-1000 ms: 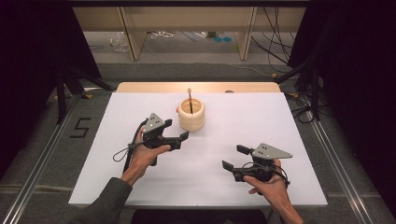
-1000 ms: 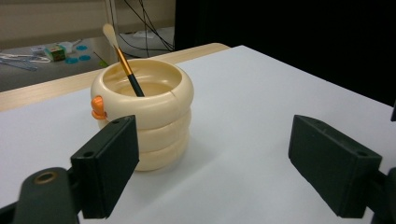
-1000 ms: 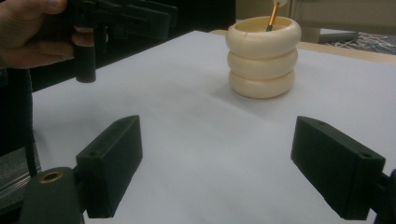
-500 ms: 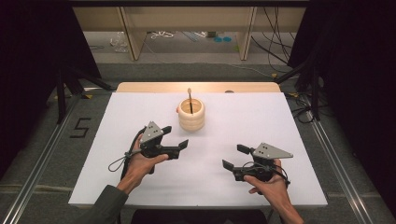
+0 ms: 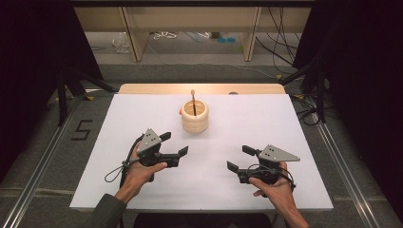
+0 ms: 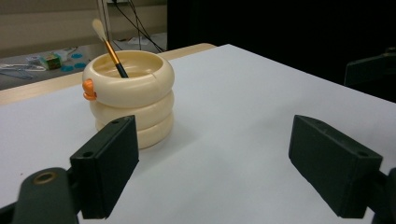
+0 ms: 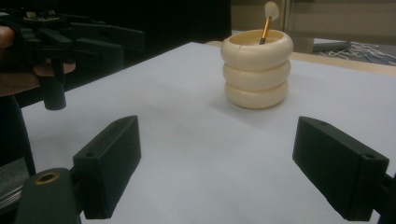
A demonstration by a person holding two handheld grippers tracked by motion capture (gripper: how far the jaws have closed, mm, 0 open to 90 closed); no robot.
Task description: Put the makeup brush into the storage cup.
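A cream holder point(image 5: 195, 118) made of three stacked rings stands upright at the far middle of the white table point(image 5: 285, 123). A brush point(image 5: 193, 100) with a dark handle leans inside it, pale tip up. The left gripper point(image 5: 175, 144) is open, empty, near and left of the holder. Its view looks past its wide-apart jaws at the holder point(image 6: 130, 100), the brush point(image 6: 109, 46) and a small orange knob point(image 6: 88, 88). The right gripper point(image 5: 239, 158) is open and empty, near right of centre. From it, the holder point(image 7: 257, 70) stands ahead, and the left gripper point(image 7: 93, 42) is at upper left.
A wooden strip point(image 5: 142, 89) borders the table's far edge. Beyond it stand shelf legs with cables and small items on the floor point(image 5: 190, 38). A "5" mark point(image 5: 81, 130) lies on the floor at left. Metal rails point(image 5: 342, 161) run along both sides.
The left gripper has drawn back from the holder toward the table's near edge. The right gripper has stayed where it was.
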